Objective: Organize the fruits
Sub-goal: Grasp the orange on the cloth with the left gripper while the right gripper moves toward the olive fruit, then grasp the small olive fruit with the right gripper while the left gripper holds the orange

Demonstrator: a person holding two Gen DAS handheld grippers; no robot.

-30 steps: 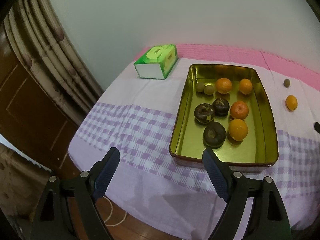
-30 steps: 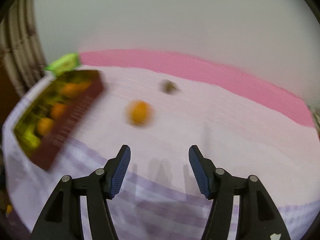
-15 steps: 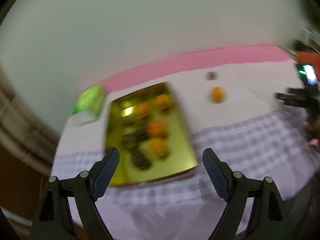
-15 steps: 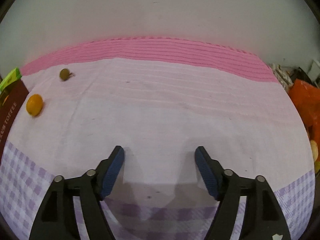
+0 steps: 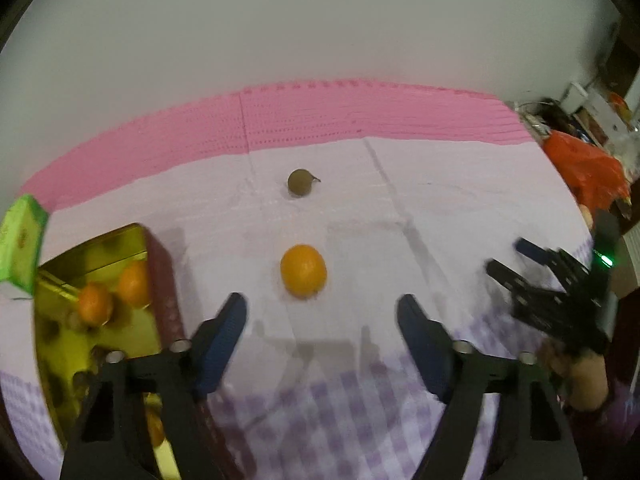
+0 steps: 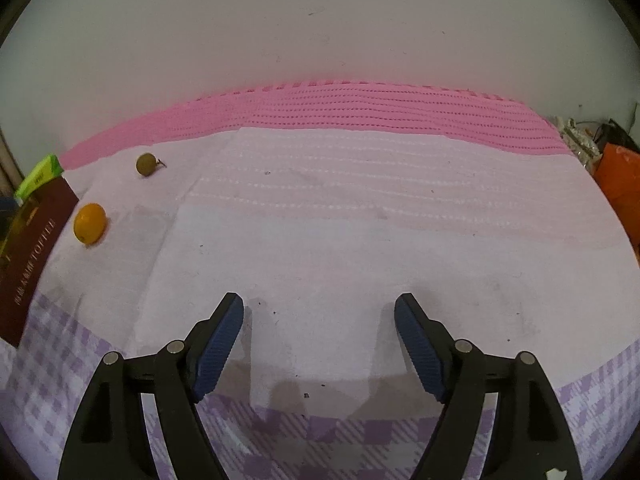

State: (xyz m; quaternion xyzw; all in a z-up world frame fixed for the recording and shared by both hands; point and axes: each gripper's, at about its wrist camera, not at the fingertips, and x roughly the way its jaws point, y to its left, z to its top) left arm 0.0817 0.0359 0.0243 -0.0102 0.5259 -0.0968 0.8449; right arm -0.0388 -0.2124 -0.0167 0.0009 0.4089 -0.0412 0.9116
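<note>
Hanging over the cloth [image 5: 360, 216] with the left claw [image 5: 322, 320] tilted down, jaws spread and nothing between them, though just narrowed from a wider gape, likely sizing for the orange [image 5: 303, 274] lying just ahead of the pads [image 5: 224, 336] and about centred in the gap. Farther ahead on the same line, a small brown fruit [image 5: 300, 183], stem showing, well apart from the orange. Down-left of the claw, the tin [image 5: 160, 280] with several oranges already in it, so probably only these two left to gather. Parked off to the right, the right claw [image 6: 319, 340], spread a little wider just now and empty over bare cloth, both loose fruits far to its upper left, apparently out of the way. Next, presumably: lowering and pinching gently, since a round fruit rolls at a nudge.
</note>
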